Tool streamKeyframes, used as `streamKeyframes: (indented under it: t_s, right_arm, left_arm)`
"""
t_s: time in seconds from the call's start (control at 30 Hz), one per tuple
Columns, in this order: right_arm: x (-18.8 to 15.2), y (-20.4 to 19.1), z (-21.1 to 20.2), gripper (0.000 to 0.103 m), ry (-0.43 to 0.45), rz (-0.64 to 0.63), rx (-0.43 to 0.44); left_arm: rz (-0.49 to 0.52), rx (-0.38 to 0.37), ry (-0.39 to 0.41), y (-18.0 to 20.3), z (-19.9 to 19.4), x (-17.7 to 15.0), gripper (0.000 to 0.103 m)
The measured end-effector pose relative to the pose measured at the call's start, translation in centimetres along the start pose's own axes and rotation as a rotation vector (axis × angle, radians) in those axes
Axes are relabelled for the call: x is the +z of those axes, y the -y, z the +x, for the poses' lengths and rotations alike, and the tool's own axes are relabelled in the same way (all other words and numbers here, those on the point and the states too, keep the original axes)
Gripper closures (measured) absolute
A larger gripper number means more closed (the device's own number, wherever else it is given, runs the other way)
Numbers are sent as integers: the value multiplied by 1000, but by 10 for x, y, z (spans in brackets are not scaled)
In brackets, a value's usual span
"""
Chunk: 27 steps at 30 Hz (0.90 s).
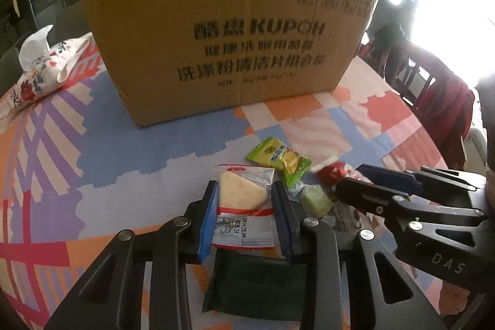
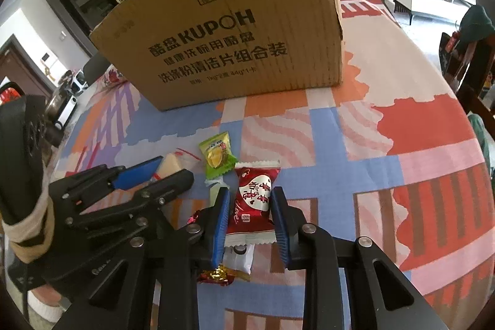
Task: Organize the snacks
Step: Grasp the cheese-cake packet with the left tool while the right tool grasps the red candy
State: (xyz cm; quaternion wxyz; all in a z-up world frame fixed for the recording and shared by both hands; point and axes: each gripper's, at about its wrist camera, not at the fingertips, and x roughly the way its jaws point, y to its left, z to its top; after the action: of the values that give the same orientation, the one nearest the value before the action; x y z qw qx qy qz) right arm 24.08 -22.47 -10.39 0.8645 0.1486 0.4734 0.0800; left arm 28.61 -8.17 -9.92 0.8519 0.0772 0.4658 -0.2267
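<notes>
Two black hand-held grippers with blue-padded jaws

The left gripper (image 1: 244,200) is built from matte black linkage arms with triangular cut-outs, joined by round silver pivot pins; its fingers (image 1: 208,221) are faced with ribbed blue pads, and a dark flat plate is seen between the arms at the base. The right gripper (image 2: 251,215) is made the same way, with black arms, silver pins and blue ribbed pads, and the letters "DAS" are printed in pale grey on its side. A cream and tan knitted cuff (image 2: 29,232) is worn at the wrist behind the left gripper.
</notes>
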Motion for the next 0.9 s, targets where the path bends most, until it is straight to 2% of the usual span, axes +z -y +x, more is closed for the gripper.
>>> streamKeyframes:
  t_s: [0.17, 0.23, 0.27, 0.43, 0.5, 0.57, 0.9]
  right_arm:
    - [2, -4, -12, 76, 28, -12, -1]
    - [2, -6, -16, 90, 32, -17, 4]
    - [2, -7, -17, 91, 33, -22, 5]
    - [0, -3, -18, 90, -9, -10, 13]
    - [-1, -2, -16, 80, -19, -10, 13]
    - [-1, -2, -14, 77, -5, -8, 16]
    - [7, -9, 6, 77, -37, -14, 7]
  left_arm:
    - [-11, 5, 28, 1, -17, 2, 69]
    - [-10, 12, 38, 2, -22, 2, 69]
    - [-8, 8, 44, 4, -26, 2, 69]
    - [-11, -2, 45, 8, -31, -2, 69]
    - [-11, -3, 37, 10, -31, -5, 69]
    - [-13, -1, 32, 11, -29, -8, 69]
    - [-48, -3, 12, 2, -24, -11, 69]
